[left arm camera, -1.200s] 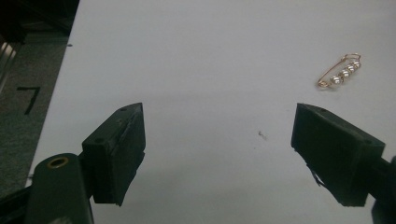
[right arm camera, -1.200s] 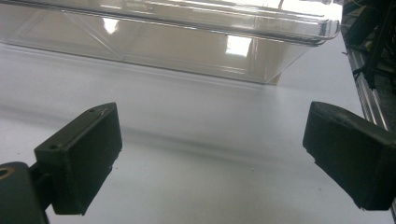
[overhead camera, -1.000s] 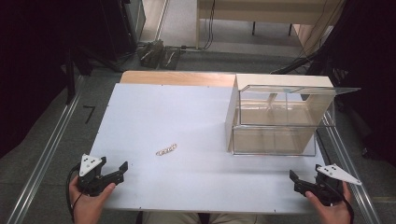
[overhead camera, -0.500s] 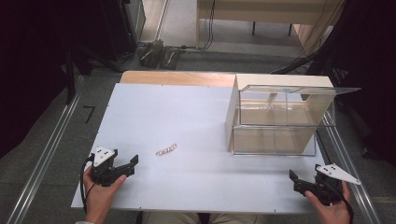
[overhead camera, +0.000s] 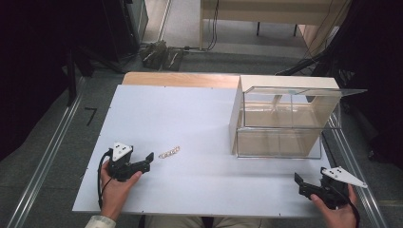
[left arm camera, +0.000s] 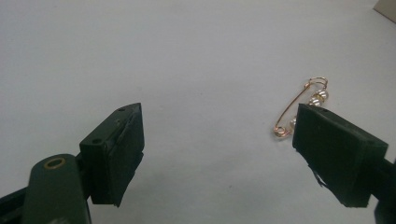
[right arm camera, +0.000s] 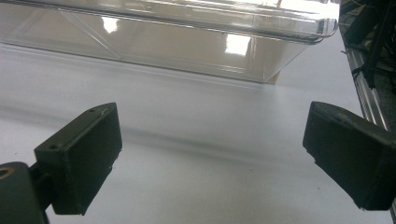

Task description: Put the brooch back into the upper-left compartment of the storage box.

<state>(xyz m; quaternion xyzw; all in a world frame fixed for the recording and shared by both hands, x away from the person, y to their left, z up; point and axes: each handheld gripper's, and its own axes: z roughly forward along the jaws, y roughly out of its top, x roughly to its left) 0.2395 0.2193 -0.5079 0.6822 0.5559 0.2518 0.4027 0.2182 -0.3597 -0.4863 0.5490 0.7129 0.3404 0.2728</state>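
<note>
The left claw [overhead camera: 148, 160] gapes wide just left of the gold safety pin [overhead camera: 169, 152], which lies flat on the white counter [overhead camera: 199, 137], untouched. In the left gripper view the pin [left arm camera: 301, 105] sits beyond the right-hand jaw. The right claw [overhead camera: 300, 183], also wide, rests near the clear box [overhead camera: 280, 123].

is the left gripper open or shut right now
Open. In the left gripper view the left gripper has its jaws spread wide with bare table between them, and the gold safety pin lies just beyond, ungripped.
</note>
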